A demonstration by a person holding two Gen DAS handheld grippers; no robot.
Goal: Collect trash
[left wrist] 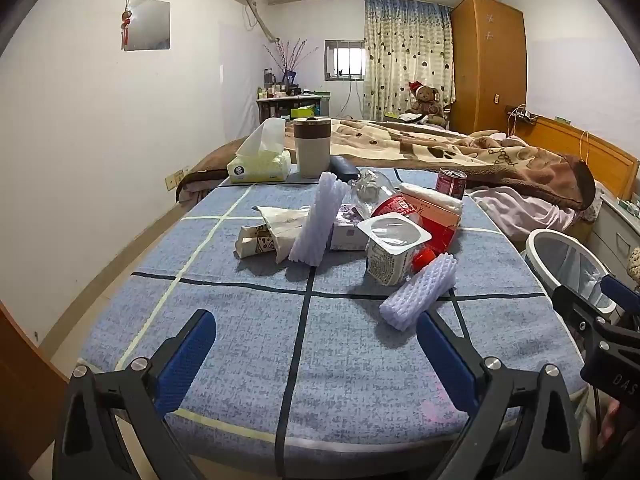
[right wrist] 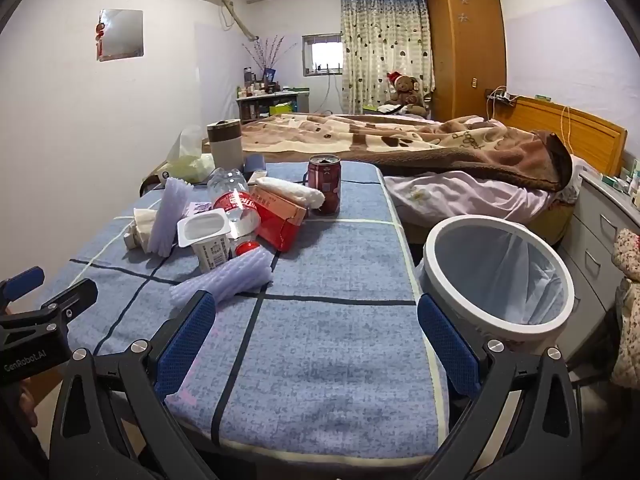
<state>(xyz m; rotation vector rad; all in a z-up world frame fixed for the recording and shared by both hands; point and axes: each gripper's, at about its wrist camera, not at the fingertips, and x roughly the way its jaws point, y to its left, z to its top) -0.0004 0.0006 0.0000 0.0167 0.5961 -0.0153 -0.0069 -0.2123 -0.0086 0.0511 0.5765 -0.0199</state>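
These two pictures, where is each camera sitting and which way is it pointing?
Left wrist view: on the left gripper, low over the table's near edge, facing the trash pile and bed; its open blue fingers show, the right gripper at right.
Right wrist view: on the right gripper, further right, facing table and trash bin; its open fingers show, the left gripper at left.
Both share the yogurt cup, red can, bin.
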